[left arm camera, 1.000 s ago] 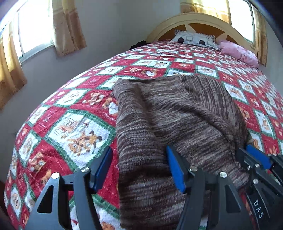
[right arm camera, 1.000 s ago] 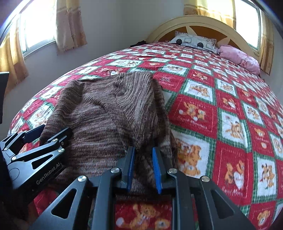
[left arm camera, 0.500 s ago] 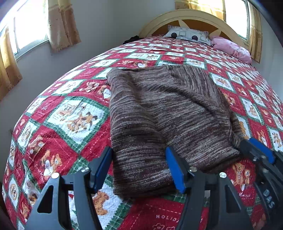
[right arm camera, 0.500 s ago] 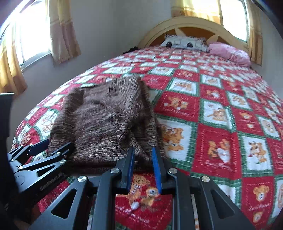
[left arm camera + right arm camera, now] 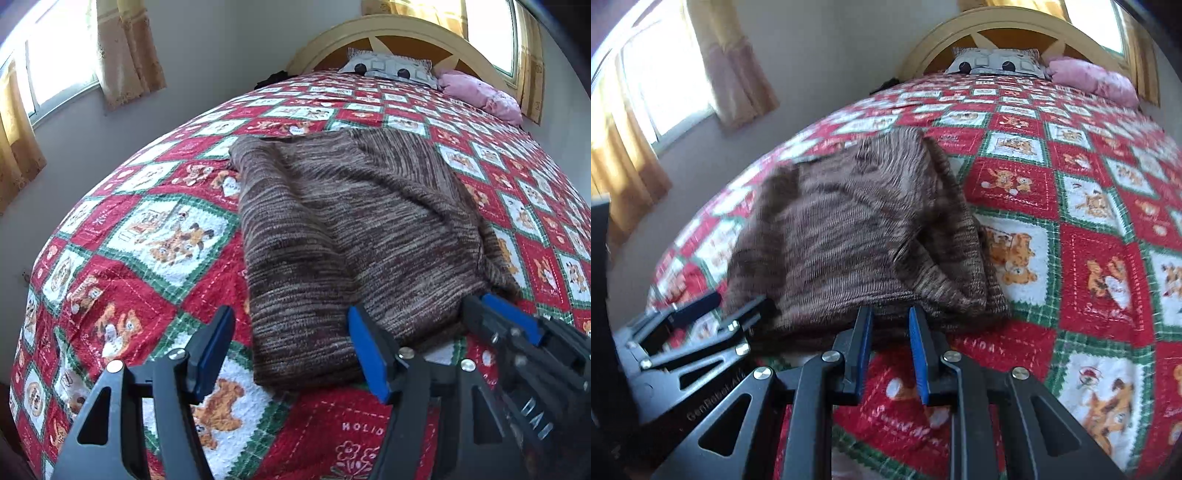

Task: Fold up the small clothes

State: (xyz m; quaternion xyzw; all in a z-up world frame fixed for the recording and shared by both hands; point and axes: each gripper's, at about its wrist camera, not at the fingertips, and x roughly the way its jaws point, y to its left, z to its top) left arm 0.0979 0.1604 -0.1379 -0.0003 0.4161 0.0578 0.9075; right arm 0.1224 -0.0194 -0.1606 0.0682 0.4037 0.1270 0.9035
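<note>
Both claws have drawn back off the brown sweater (image 5: 354, 236): left claw (image 5: 291, 350) wide open, right claw (image 5: 888, 334) barely parted, empty.

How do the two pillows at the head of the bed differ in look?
The grey pillow has a pattern of pale squares and dark round spots; the pink pillow is plain. The grey pillow leans at the middle of the headboard; the pink pillow lies to its right, lower and looking crumpled. Both rest at the far end of the bedspread.
</note>
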